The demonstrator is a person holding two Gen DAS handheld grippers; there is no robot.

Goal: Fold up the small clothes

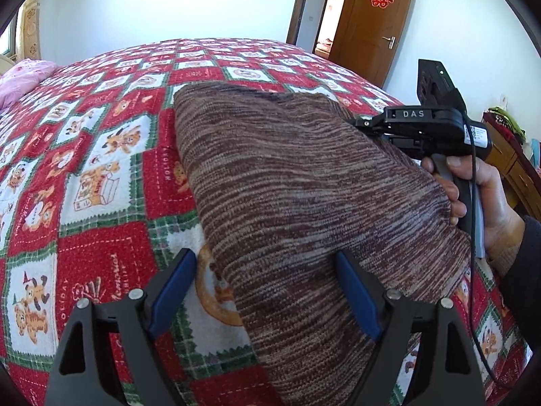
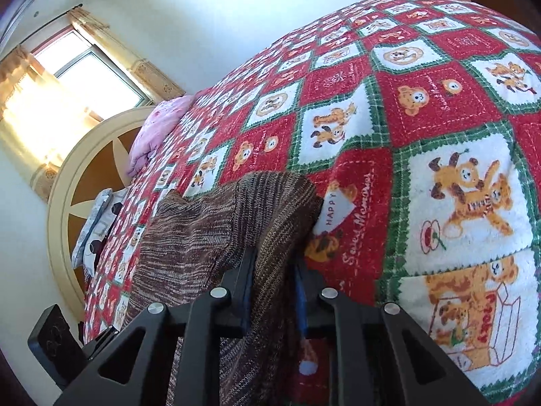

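A brown striped knit garment (image 1: 297, 182) lies on the bed. In the left wrist view my left gripper (image 1: 267, 270) is open, its blue-padded fingers (image 1: 175, 284) spread over the garment's near edge without holding it. My right gripper (image 1: 363, 125), held by a hand, is at the garment's far right edge. In the right wrist view my right gripper (image 2: 274, 264) is shut on a fold of the garment (image 2: 189, 237), which drapes over and between its fingers (image 2: 248, 270).
The bed is covered by a red, white and green bear-print blanket (image 1: 101, 169). A pink pillow (image 1: 20, 77) lies at its head by a round headboard (image 2: 84, 169). An open wooden door (image 1: 372, 23) and a wooden cabinet (image 1: 517, 172) are at the right.
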